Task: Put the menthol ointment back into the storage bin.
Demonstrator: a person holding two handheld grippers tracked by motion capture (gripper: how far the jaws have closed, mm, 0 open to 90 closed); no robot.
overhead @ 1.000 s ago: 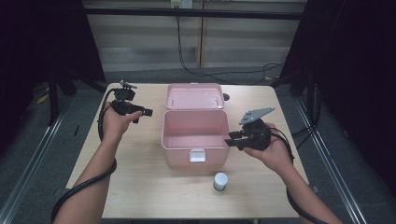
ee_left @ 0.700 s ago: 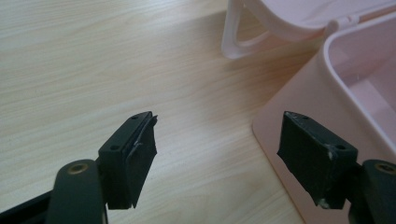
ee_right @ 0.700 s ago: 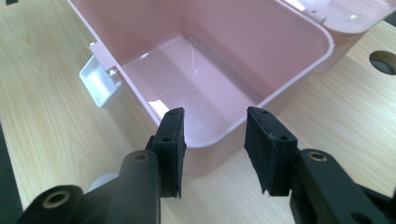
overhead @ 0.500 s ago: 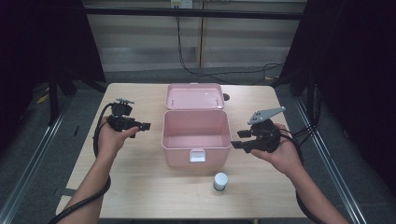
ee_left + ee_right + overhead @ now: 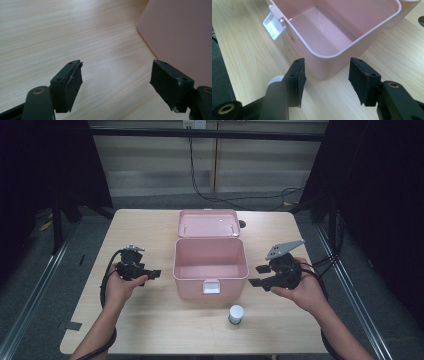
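Open pink box (image 5: 210, 268) sits mid-frame between both empty grippers; small white-capped jar (image 5: 235, 313), lower centre, lies nearer the right gripper (image 5: 258, 275), its jaws just widened; left gripper (image 5: 155, 274) gapes empty.

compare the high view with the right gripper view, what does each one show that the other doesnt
High view: both hands with their claws, the left claw and the right claw, each open and holding nothing, either side of the pink box; the box's lid lying open behind it; the floor and dark curtains around the table.

Right gripper view: a close look into the bare inside of the pink box from its corner, past the right claw's open black pads.

Both: the pink box, its white latch, the small white-capped jar and the wooden table.
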